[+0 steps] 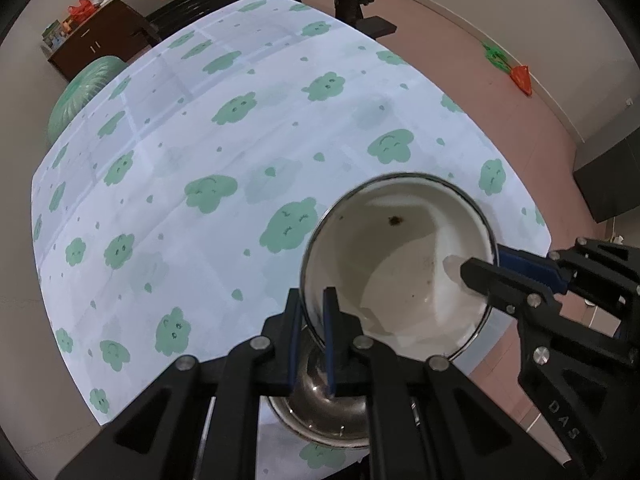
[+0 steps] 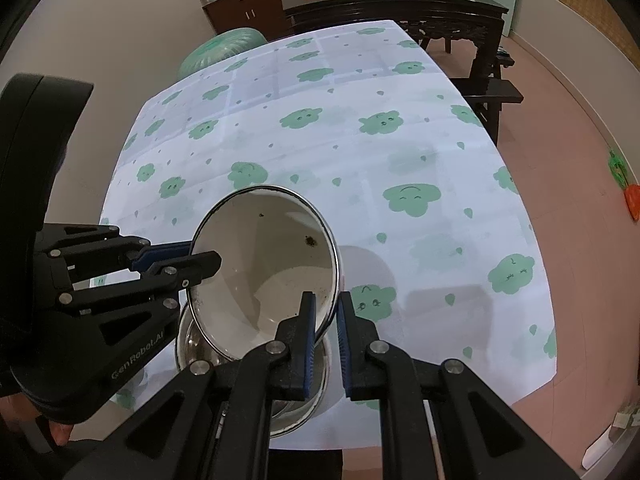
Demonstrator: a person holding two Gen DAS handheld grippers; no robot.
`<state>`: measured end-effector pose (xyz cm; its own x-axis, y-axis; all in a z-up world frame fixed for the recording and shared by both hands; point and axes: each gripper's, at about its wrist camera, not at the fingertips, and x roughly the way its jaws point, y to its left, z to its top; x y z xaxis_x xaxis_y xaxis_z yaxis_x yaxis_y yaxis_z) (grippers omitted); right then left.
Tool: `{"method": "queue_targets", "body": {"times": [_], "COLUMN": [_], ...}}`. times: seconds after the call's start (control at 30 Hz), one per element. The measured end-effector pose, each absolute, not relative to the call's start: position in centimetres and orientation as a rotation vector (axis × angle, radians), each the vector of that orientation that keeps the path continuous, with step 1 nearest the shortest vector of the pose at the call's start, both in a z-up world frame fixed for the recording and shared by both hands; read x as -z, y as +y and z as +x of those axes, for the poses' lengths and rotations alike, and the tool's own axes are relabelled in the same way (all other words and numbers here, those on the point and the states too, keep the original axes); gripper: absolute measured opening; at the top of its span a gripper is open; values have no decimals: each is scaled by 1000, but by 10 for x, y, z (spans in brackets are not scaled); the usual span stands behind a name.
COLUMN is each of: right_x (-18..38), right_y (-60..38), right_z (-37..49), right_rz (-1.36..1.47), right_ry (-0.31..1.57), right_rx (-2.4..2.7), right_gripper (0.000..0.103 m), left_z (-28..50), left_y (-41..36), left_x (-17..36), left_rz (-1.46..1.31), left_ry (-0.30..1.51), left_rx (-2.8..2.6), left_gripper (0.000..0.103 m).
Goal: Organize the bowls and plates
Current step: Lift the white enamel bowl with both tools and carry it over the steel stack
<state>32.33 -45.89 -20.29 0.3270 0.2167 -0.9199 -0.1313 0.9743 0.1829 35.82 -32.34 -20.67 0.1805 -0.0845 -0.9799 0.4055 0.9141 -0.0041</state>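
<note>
White enamel bowl [image 1: 400, 264]: metal-rimmed, held tilted in the air above the near edge of the table [image 1: 240, 140], its mouth turned toward both cameras. Contents: none apart from dark specks and brownish smears on the inner wall.

Left gripper [image 1: 314, 344]: points steeply downward; jaws clamped on the bowl's rim at one side, one blue-padded finger inside the bowl, the other outside.

Right gripper [image 2: 325, 344]: also points steeply downward; jaws clamped on the opposite side of the same rim, one pad inside, one outside. Seen from the left wrist view, it enters from the right edge.

Steel bowl [image 1: 328, 412]: stands on the table directly beneath the enamel bowl, partly hidden by the grippers; the visible part of its shiny interior holds nothing.

Tablecloth [image 2: 400, 160]: pale, printed with green clouds, covers the table.
</note>
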Motion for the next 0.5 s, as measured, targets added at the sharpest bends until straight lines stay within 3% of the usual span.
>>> {"method": "queue_targets", "body": {"times": [0.5], "right_x": [204], "right_y": [-435], "right_z": [301], "right_rz": [68], "right_ry": [1245], "right_rx": [-245], "right_gripper": [12], "left_z": [336], "left_y": [-300], "left_x": [206], "left_rz": [267], "left_ry": [1356], "left_rx": [362], "left_gripper": [7]}}
